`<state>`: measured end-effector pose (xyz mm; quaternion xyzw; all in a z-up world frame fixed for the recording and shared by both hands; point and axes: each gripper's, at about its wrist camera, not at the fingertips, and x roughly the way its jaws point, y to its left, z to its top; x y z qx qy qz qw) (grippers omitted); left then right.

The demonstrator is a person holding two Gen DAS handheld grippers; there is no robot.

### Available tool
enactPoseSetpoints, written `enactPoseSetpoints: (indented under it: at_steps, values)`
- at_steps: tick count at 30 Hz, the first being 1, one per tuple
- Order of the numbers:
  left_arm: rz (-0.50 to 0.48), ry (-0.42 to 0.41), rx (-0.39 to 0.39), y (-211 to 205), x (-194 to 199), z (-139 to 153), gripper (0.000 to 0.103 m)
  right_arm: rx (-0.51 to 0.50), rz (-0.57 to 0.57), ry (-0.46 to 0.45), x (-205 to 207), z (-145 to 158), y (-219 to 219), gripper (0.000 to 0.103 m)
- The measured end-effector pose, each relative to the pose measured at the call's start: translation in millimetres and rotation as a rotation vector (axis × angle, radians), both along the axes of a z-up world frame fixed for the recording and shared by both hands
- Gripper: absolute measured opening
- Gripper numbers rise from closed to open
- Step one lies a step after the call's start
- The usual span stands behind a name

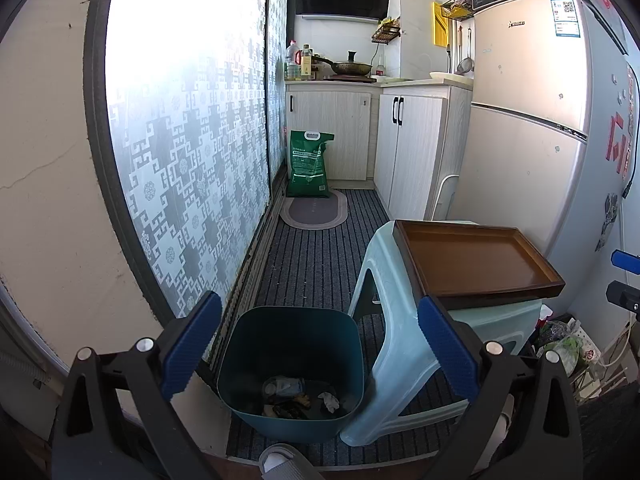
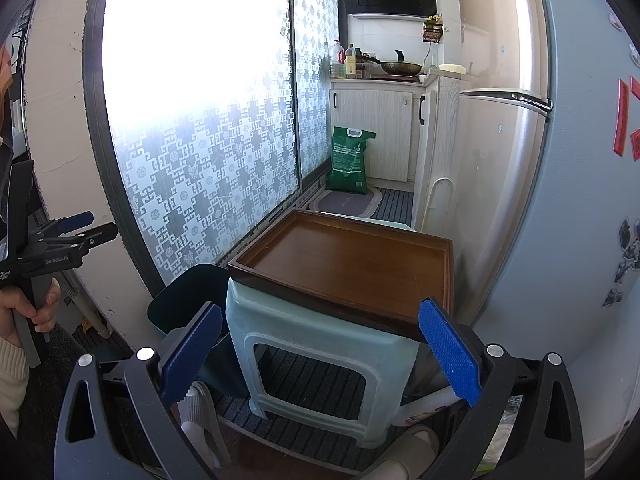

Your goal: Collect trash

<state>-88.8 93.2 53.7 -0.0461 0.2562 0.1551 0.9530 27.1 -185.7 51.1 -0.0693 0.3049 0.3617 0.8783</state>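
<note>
Left tongs [image 1: 316,340] are spread wide with nothing in them, hanging right over the dark teal bin [image 1: 291,372] on the floor, which has crumpled trash [image 1: 298,398] sitting at the bottom. Right tongs [image 2: 320,346] are wide open and empty too, facing the bare wooden tray [image 2: 348,266] on the pale green stool [image 2: 316,360], with the bin just left of it.

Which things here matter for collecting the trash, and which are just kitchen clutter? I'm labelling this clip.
Part of the job:
- green bin on the floor, scraps of trash already inside
- wooden tray on the pale stool, nothing on it
- left tool and right tool, both open and holding nothing

Just lying about:
- green sack
- wok
- fridge
- oval mat
</note>
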Motion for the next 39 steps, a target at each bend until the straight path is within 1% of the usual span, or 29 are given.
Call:
enactPoseSetpoints:
  at_steps: [39]
  values:
    - [0.0, 0.005, -0.001, 4.5, -0.1, -0.9, 0.1, 0.0, -0.001, 0.0, -1.0, -0.5, 1.9, 0.1]
